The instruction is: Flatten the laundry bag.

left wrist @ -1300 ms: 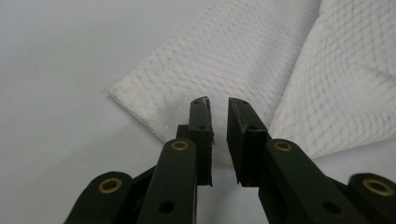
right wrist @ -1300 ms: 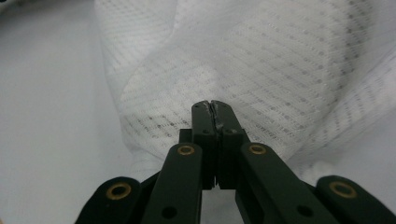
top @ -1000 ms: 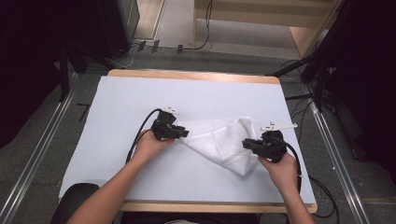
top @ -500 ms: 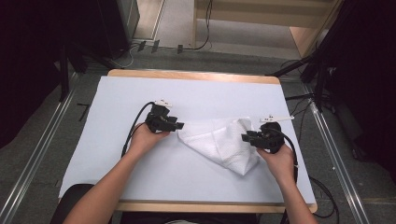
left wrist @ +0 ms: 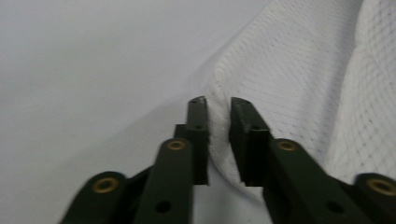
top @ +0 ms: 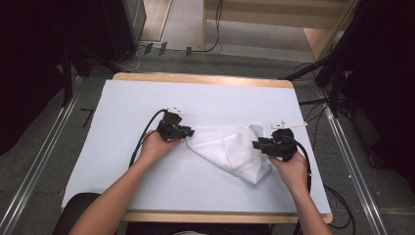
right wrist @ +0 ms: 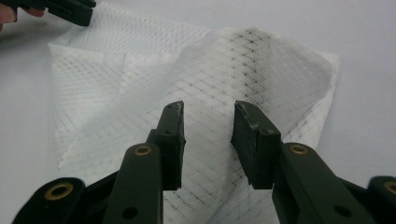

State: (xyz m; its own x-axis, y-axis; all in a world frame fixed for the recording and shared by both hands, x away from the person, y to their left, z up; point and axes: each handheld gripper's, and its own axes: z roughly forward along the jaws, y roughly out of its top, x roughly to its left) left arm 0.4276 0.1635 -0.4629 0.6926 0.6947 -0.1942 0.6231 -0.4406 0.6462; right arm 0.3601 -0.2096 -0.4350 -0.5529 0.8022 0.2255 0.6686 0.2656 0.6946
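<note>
At the left of the high view, the left gripper (top: 186, 131) sits at the left corner of the white mesh cloth (top: 229, 151). Its jaws have just been closing and now pinch a raised fold of the cloth edge (left wrist: 215, 135), which stands between the pads in the left gripper view. The cloth lies crumpled and partly folded on the white table cover (top: 122, 112), its long axis running from that corner toward the lower right, between the two hands. At the right, the right gripper (top: 256, 145) points left over the cloth's right edge; its jaws stand apart with cloth (right wrist: 210, 84) under them, not yet pinched. The right hand is nearer the loose flap, which it likely takes next.
</note>
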